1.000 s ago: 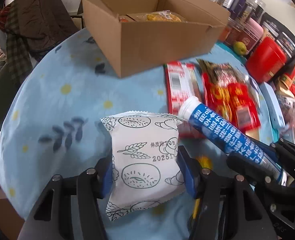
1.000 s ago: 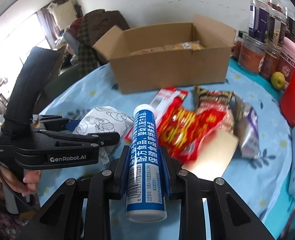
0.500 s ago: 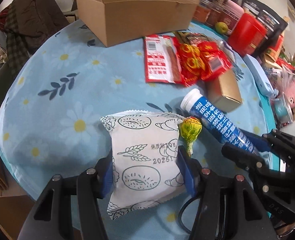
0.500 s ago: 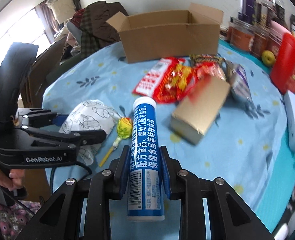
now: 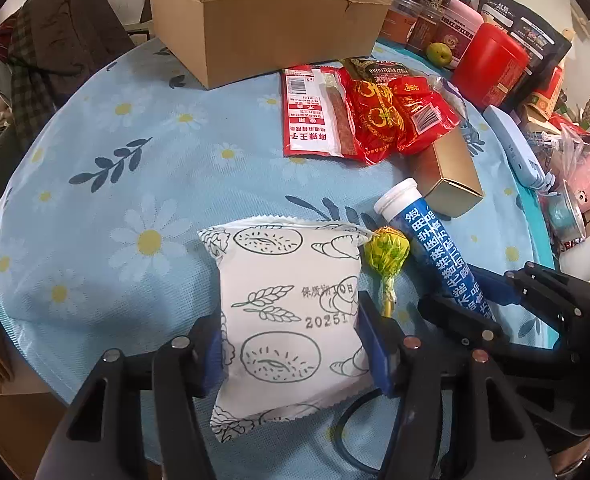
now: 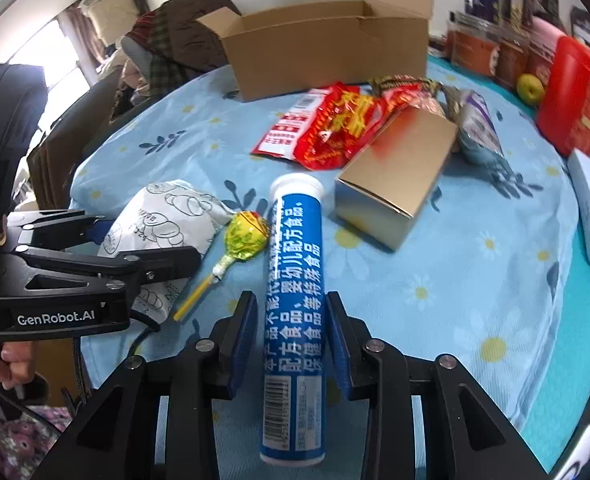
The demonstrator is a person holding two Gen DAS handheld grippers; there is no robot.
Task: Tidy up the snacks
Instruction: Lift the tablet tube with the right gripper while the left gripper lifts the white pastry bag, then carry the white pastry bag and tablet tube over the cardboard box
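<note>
- Left hand-held gripper (image 5: pixel 291 344): blue pads pressed against both sides of a white plastic snack packet printed with black line drawings of bread and wheat (image 5: pixel 287 312). Packet gripped about midway, top seam pointing away from the camera, above the table.
- Right hand-held gripper (image 6: pixel 291 332): jaws have just been opening. A slim gap shows on each side between the blue pads and the blue cylindrical tube with a white cap and white lettering (image 6: pixel 295 280). Tube lies between the pads, not clamped.
- Tube lies lengthwise on the round table covered in a light-blue daisy-print cloth (image 6: pixel 475 280), cap end pointing away toward the far snacks.
- Lollipop in a yellow-green wrapper on a yellow stick (image 6: pixel 247 236) lies on the cloth between packet and tube, its head just beside the tube.
- Gold-brown cardboard carton, small and closed (image 6: pixel 399 164), sits just beyond the tube's cap, to its right.
- Farther back: a pile of red foil snack bags (image 5: pixel 391 116), with a flat red-and-white sausage packet (image 5: pixel 311 116) on its left edge.
- Open brown corrugated cardboard box (image 5: pixel 271 24) stands at the far side of the table, flaps up; contents not visible from either view.
- Right edge of table: red plastic canister (image 5: pixel 491 64), jars with dark lids (image 5: pixel 427 8), and a small green fruit (image 5: pixel 439 53) in front of them.
- A person's hand (image 6: pixel 15 364) grips the left tool's handle, seen at the lower left of the right wrist view.
</note>
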